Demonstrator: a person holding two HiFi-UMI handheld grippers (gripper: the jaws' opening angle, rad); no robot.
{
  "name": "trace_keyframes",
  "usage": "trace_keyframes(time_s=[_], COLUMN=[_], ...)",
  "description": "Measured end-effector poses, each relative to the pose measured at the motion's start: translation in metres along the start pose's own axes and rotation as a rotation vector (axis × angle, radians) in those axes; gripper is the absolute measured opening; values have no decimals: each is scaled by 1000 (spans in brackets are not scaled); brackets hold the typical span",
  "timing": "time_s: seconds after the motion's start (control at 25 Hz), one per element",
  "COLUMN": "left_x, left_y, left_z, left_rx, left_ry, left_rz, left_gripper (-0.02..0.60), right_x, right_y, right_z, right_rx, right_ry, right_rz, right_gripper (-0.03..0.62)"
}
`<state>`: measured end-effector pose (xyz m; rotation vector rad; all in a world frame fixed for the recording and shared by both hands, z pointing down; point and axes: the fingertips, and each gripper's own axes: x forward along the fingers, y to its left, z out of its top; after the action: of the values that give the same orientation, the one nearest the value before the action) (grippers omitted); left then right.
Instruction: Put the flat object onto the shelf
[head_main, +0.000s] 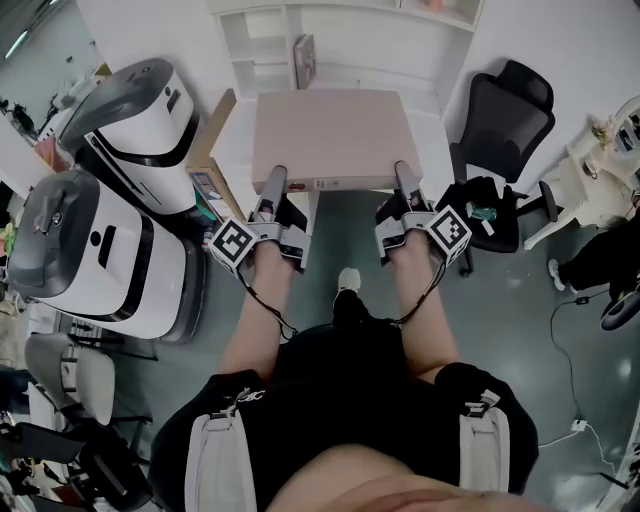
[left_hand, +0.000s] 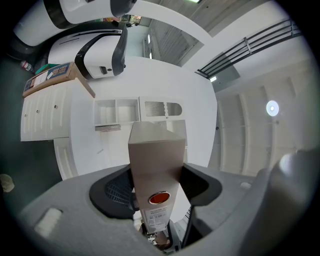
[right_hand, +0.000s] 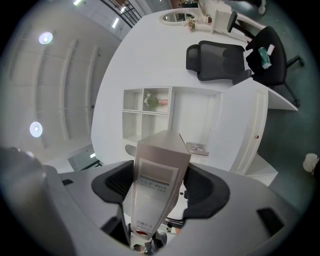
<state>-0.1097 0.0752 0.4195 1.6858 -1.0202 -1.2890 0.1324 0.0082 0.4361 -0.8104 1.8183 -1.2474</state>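
One flat beige box (head_main: 325, 135) is being held before one white shelf unit (head_main: 262, 45), its near edge being clamped by two grippers: left gripper (head_main: 273, 182), right gripper (head_main: 405, 178).

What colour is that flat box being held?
Pale pinkish-beige box, clearest in the head view.

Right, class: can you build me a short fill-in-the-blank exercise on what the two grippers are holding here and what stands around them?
1. The fingers of the left gripper and the right gripper are shut on one flat, beige ____.
2. Just beyond it stands a white ____ with open compartments.
3. The office chair at the right of the head view is coloured ____.

Missing words: box; shelf; black.
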Motion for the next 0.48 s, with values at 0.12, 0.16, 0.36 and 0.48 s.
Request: trace_keyframes(time_s=[0.12, 0.16, 0.36, 0.48], left_x=[15, 20, 64, 98], left_y=[7, 10, 24, 34], left_z=[6, 8, 15, 23], left_rx=[0, 1, 10, 18], left_ry=[2, 1, 21, 27], left_rz=[-12, -15, -22, -16], left_gripper=[287, 287, 287, 287], right_x=[18, 23, 61, 94], right_y=[-7, -10, -23, -28], right_z=[4, 5, 25, 40], right_rx=[-7, -5, -2, -2], right_ry=[1, 0, -20, -27], right_rz=[16, 21, 31, 35], right_gripper=[304, 304, 304, 304])
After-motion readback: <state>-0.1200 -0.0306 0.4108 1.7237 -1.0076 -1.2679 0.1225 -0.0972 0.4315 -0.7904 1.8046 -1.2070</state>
